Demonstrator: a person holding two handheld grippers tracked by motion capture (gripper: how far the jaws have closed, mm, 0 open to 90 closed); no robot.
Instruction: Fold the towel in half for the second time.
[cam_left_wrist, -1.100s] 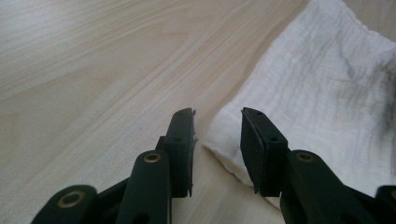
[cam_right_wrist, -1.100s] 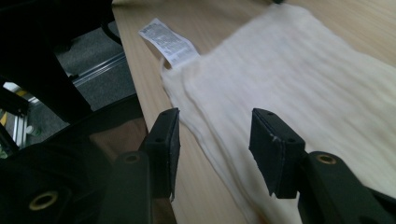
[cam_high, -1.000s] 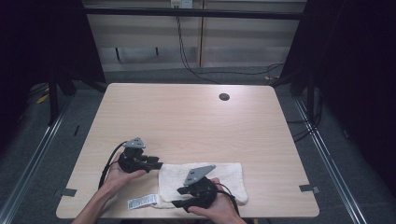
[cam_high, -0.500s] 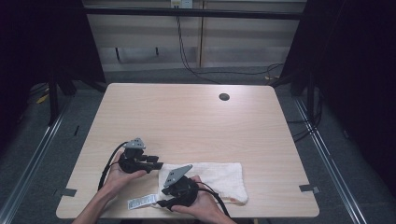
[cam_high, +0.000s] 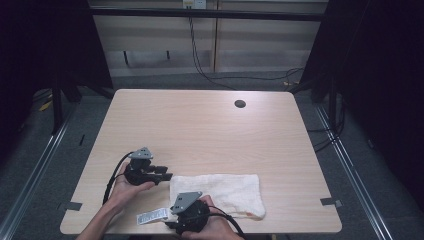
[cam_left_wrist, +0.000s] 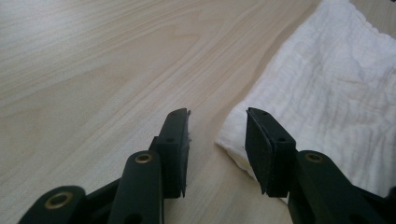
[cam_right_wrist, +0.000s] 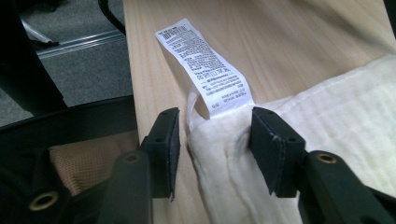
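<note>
The towel lies long axis left to right on the desk. Its near-left corner sits between the half-open jaws of the right hand-held gripper, not yet pinched. The left hand-held gripper, half open and empty, stands at the far-left corner.

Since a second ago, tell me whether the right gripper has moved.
Yes. In the high view the right gripper has slid left along the table's near edge, from over the towel's middle to its left corner by the care label.

Towel on table — label at its left.
</note>
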